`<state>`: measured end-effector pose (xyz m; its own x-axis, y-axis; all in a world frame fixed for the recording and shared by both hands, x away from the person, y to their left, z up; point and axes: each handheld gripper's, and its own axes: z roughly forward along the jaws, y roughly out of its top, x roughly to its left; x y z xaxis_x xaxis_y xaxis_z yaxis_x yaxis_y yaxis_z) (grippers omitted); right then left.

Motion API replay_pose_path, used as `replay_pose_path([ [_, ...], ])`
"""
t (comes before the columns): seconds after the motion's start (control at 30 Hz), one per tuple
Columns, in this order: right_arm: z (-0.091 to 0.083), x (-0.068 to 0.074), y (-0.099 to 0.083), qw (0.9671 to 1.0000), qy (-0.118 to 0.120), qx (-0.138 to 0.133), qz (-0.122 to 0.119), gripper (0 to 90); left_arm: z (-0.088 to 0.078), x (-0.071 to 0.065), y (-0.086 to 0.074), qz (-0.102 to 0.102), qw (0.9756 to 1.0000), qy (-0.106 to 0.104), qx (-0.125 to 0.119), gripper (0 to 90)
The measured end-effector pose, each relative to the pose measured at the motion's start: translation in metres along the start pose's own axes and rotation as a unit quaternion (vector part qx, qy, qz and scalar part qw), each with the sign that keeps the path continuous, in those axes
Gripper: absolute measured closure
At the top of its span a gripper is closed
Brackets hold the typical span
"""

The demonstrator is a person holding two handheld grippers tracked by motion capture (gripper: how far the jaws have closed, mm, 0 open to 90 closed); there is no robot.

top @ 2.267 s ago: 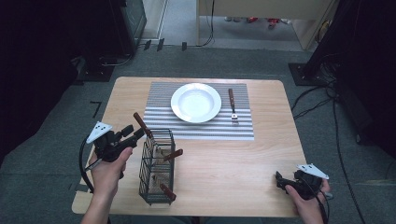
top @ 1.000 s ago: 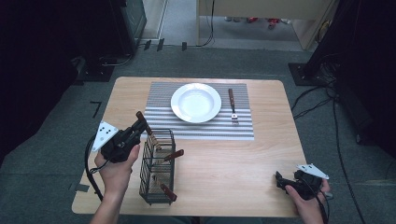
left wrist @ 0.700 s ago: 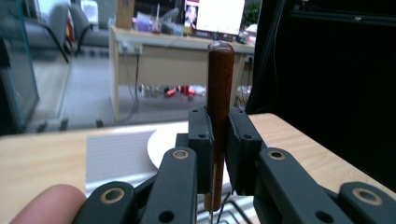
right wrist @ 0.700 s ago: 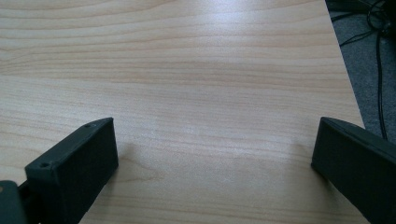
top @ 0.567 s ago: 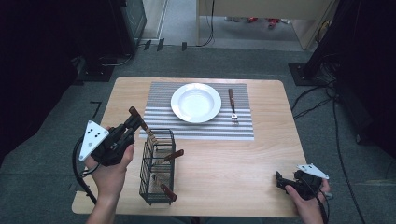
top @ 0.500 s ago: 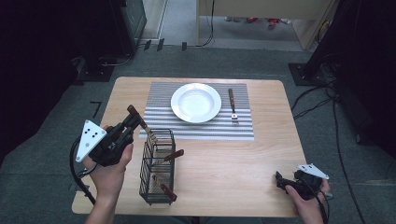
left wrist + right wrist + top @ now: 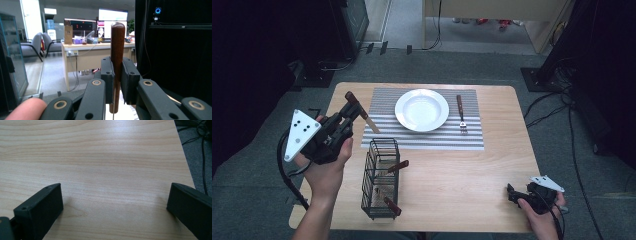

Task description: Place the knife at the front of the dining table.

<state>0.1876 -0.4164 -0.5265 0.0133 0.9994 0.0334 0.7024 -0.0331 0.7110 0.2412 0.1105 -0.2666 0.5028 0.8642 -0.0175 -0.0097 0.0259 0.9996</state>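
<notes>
At the left edge of the desk (image 7: 452, 170), the left tool (image 7: 348, 116) is held up off the wood in the person's left hand (image 7: 326, 167), its jaws clamped on the brown wooden handle of a knife (image 7: 360, 112). From the high view the knife slants, handle up and away, blade pointing down toward the near left corner of the striped placemat (image 7: 424, 139). The left gripper view shows the handle (image 7: 117, 47) standing upright between the two black pads (image 7: 107, 75), gripped partway down its length, with the rounded end well above them.

Just right of that hand stands a black wire cutlery basket (image 7: 381, 180), holding two more brown-handled utensils, one (image 7: 395, 167) leaning out at mid-height and one (image 7: 389, 205) low at the near end. Beyond it lies the placemat, with a white plate (image 7: 422, 110) resting on its middle. A fork (image 7: 460, 114) with a brown handle lies on the mat just right of the plate, tines toward the person.

Far over at the near right corner, the right tool (image 7: 515, 192) rests low at the desk in the right hand (image 7: 542, 207). Its jaws (image 7: 40, 207) stand wide apart over bare wood, with nothing between them.
</notes>
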Motion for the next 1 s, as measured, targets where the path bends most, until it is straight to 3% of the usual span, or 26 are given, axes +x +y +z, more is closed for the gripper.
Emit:
replay_pose_path([
  [0.23, 0.000, 0.000, 0.000, 1.0000, 0.001, 0.000, 0.001, 0.1, 0.020, 0.007, 0.006, 0.010, 0.9999, 0.013, 0.005, 82.7],
  [0.47, 0.000, 0.000, 0.000, 1.0000, 0.000, 0.000, 0.000, 0.1, 0.060, 0.032, -0.021, -0.007, 0.9987, 0.033, 0.038, 82.7],
  [0.63, 0.000, 0.000, 0.000, 1.0000, 0.001, 0.000, 0.001, 0.1, 0.078, 0.050, -0.044, -0.026, 0.9968, 0.046, 0.060, 82.7],
  [0.73, 0.000, -0.001, 0.000, 1.0000, 0.002, 0.000, 0.002, 0.1, 0.093, 0.064, -0.066, -0.046, 0.9923, 0.068, 0.093, 82.7],
  [0.8, 0.000, -0.001, 0.000, 1.0000, 0.003, -0.001, 0.003, 0.1, 0.098, 0.073, -0.075, -0.066, 0.9898, 0.069, 0.106, 82.7],
  [0.83, 0.000, -0.001, 0.000, 1.0000, 0.003, -0.001, 0.003, 0.1, 0.098, 0.073, -0.075, -0.066, 0.9898, 0.069, 0.106, 82.7],
  [0.87, 0.000, -0.001, 0.000, 1.0000, 0.004, -0.001, 0.002, 0.1, 0.103, 0.080, -0.082, -0.079, 0.9873, 0.074, 0.116, 82.7],
  [1.0, 0.000, -0.001, 0.000, 1.0000, 0.004, -0.001, 0.001, 0.1, 0.115, 0.092, -0.092, -0.097, 0.9820, 0.074, 0.144, 82.7],
])
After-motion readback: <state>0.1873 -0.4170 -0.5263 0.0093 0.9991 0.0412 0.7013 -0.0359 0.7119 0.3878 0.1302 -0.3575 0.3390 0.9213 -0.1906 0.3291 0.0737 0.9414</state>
